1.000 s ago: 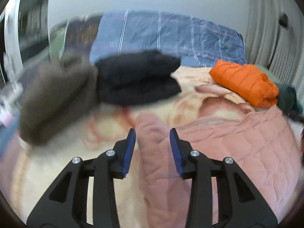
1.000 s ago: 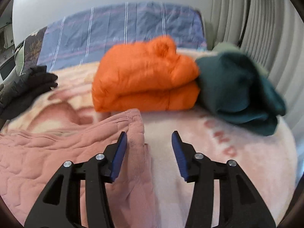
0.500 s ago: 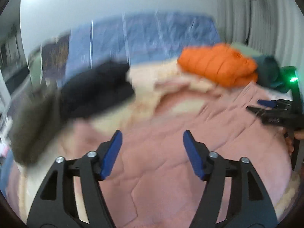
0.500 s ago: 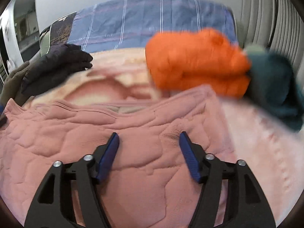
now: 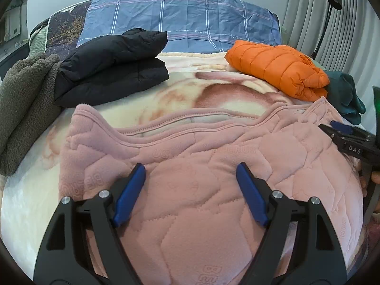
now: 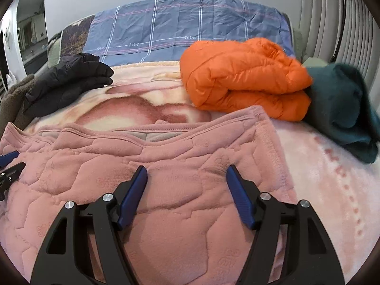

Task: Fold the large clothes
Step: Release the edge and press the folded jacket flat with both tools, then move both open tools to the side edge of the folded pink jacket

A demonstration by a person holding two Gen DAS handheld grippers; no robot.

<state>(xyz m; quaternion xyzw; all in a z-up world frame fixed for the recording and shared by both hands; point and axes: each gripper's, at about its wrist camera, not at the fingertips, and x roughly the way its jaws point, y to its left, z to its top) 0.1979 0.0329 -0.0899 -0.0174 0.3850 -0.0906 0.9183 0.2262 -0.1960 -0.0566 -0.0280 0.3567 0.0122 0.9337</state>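
Both grippers, left [image 5: 190,190] and right [image 6: 186,191], hang spread over the pink fleece [image 5: 201,201]; pinch its far corners evenly; fold straight.

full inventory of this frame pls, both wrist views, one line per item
pink quilted garment: 1, pink, spread flat nearest the cameras, under both grippers
orange puffer jacket: 1, orange, folded, far right
teal garment: 1, dark teal, bundled right of the orange jacket
black puffer jacket: 1, black, folded, far left
grey-brown fleece: 1, olive-grey, left edge
bed blanket: 1, cream and pink print, under everything
plaid pillow: 1, blue with white lines, at the head
left gripper: 1, black with blue pads, jaws open over the pink garment
right gripper: 1, same, jaws open
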